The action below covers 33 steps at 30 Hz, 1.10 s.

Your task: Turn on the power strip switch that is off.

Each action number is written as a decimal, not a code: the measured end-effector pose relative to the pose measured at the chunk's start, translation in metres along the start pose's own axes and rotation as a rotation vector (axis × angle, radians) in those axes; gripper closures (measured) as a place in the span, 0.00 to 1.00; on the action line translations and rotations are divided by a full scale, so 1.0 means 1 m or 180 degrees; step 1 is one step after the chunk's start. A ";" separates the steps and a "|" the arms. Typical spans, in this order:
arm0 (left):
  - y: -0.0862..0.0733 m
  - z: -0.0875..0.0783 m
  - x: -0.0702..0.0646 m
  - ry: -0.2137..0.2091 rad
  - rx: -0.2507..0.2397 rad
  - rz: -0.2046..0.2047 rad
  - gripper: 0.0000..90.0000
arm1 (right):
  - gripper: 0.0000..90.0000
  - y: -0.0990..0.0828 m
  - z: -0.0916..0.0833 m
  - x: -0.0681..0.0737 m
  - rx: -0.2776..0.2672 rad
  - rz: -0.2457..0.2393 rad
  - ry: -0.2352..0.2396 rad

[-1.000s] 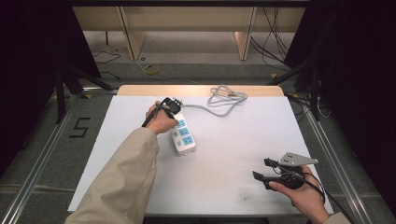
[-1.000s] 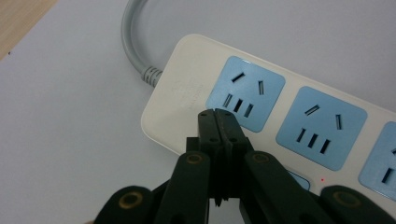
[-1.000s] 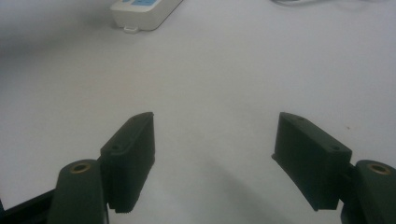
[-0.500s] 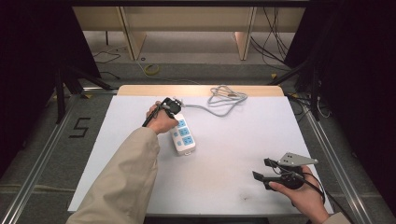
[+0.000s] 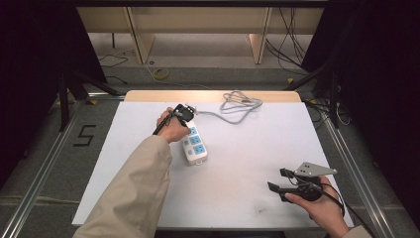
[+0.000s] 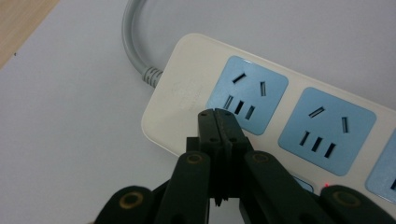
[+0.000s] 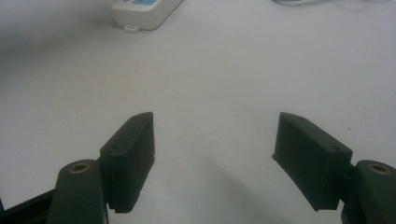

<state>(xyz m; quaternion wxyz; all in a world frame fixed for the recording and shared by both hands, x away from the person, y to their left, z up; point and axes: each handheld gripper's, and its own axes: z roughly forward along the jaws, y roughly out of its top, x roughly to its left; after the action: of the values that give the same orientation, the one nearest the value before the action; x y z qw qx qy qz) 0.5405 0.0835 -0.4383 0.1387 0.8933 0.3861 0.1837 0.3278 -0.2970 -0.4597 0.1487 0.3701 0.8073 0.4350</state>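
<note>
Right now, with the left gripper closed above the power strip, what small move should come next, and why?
Probably ease the left gripper straight down. It is shut, its tips hovering over the power strip near the cable end, beside the first blue socket; a red light glows nearby. It seems set to press there. The right gripper rests open, far off.

In the left gripper view the power strip (image 6: 299,112) is running off the right edge — its third blue socket is showing as a sliver only. The closed left gripper (image 6: 218,116) is covering part of the strip's near edge, and a red light there is too small to read. In the right gripper view the strip (image 7: 144,11) is being cut by the top edge and is blurring. From above, the hand (image 5: 173,128) is hiding the strip's cable end — the right gripper (image 5: 279,180) pads are looking too small to judge.
</note>
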 end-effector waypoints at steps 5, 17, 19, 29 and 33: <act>0.006 0.003 -0.012 0.0255 0.0003 0.0117 1.00 | 0.33 0.000 0.000 0.000 -0.0001 -0.0001 -0.0002; -0.004 -0.009 0.011 0.0001 -0.0138 -0.0150 1.00 | 0.33 0.000 -0.001 0.000 -0.0013 0.0018 -0.0004; -0.005 -0.008 0.012 -0.0023 -0.0076 -0.0119 1.00 | 0.33 0.000 -0.001 0.000 -0.0004 0.0022 -0.0004; -0.004 -0.003 0.008 -0.0134 -0.0070 -0.0178 1.00 | 0.33 -0.001 -0.001 -0.001 -0.0004 0.0022 -0.0007; -0.005 -0.003 0.008 -0.0138 -0.0037 -0.0177 1.00 | 0.33 0.000 -0.001 0.000 -0.0004 0.0018 -0.0005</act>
<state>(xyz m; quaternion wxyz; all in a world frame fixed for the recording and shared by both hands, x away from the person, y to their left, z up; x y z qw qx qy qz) 0.5412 0.0936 -0.4358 0.1573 0.8852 0.4066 0.1625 0.3269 -0.2974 -0.4593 0.1483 0.3725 0.8058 0.4357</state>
